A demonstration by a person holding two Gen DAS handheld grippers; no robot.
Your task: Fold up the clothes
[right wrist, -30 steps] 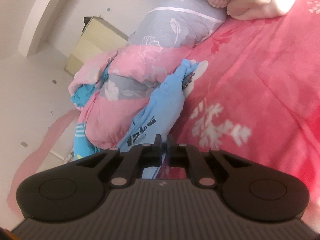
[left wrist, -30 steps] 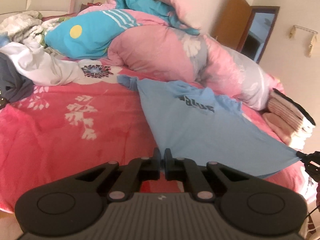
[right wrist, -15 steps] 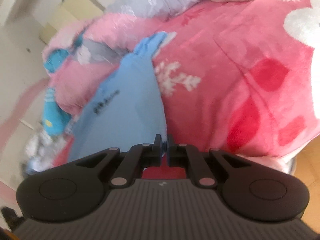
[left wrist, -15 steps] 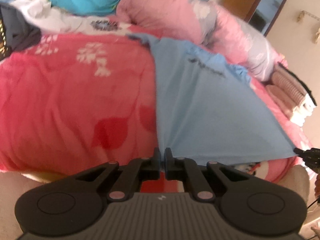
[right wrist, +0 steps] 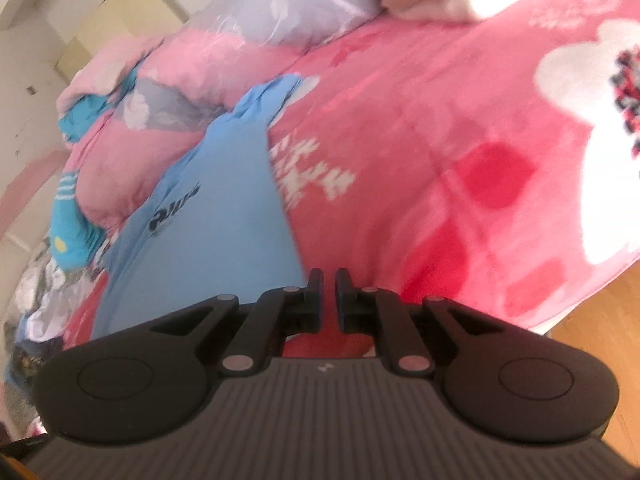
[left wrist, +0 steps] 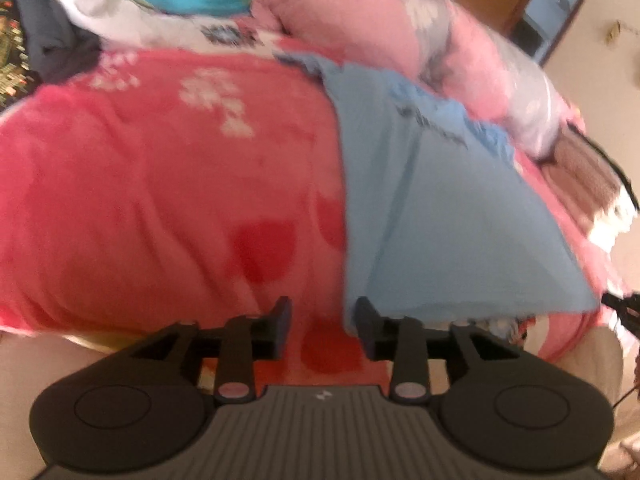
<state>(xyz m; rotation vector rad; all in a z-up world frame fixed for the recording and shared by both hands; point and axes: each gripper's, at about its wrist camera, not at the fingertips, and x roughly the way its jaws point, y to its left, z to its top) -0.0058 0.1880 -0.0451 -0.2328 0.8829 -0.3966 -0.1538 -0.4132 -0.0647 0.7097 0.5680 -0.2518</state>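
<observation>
A light blue T-shirt [left wrist: 440, 220] with dark lettering lies spread on the pink blanket [left wrist: 160, 200], its hem along the bed's near edge. My left gripper [left wrist: 324, 322] hovers at the hem's left corner, and its jaws are opening. The corner rests against the right finger [left wrist: 366, 320], with only blanket showing in the gap. In the right wrist view the T-shirt [right wrist: 208, 220] runs away to the upper left. My right gripper [right wrist: 329, 292] is opening by a narrow slit, the hem corner just left of it and nothing between the pads. Its tip [left wrist: 620, 308] also shows in the left wrist view.
A bunched pink and turquoise duvet [left wrist: 340, 20] fills the back of the bed. Folded clothes [left wrist: 592, 176] are stacked at the right. Loose white and dark garments [left wrist: 80, 32] lie at the far left. Wooden floor [right wrist: 600, 320] shows past the bed edge [right wrist: 540, 312].
Both grippers sank toward the bed's near edge and the stretched shirt settled flat. The left jaws opened wide and let the hem corner go. The right jaws parted a little.
</observation>
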